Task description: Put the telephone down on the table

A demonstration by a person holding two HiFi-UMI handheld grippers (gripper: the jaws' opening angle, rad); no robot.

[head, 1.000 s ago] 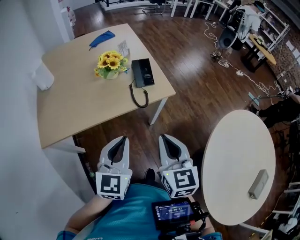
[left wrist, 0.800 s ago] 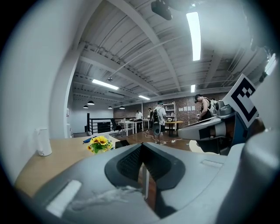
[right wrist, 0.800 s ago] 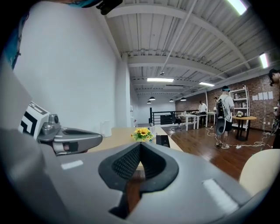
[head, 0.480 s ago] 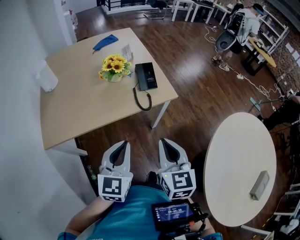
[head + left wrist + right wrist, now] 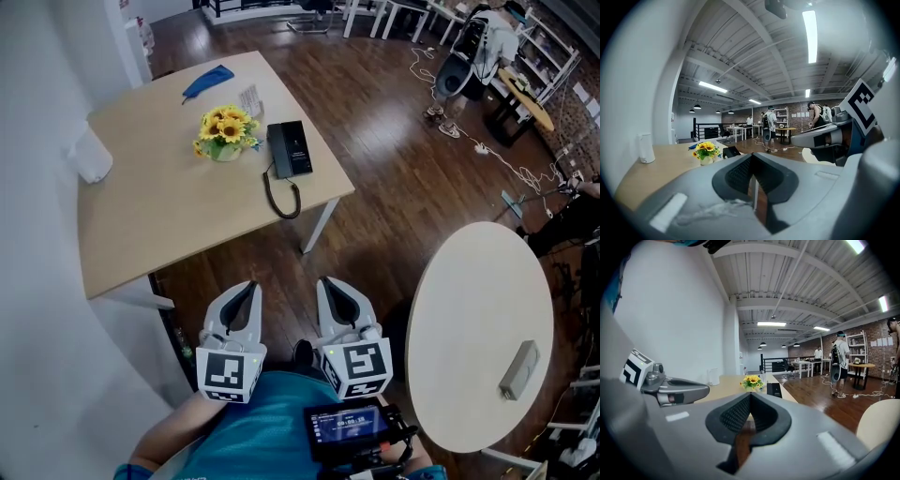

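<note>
Yellow sunflowers fill a small pale pot [image 5: 222, 148]. Beside it, the black rectangular telephone [image 5: 289, 148] lies flat at the light wooden table's [image 5: 169, 220] right edge, lengthwise along it. The left gripper [image 5: 247, 283] and right gripper [image 5: 325, 282] are both pinched together and empty.

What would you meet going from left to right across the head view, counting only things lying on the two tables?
White cylinder → pot of sunflowers → black telephone → grey bar on the round table. Blue cloth and card left out: they overlap the sunflowers sideways.
</note>
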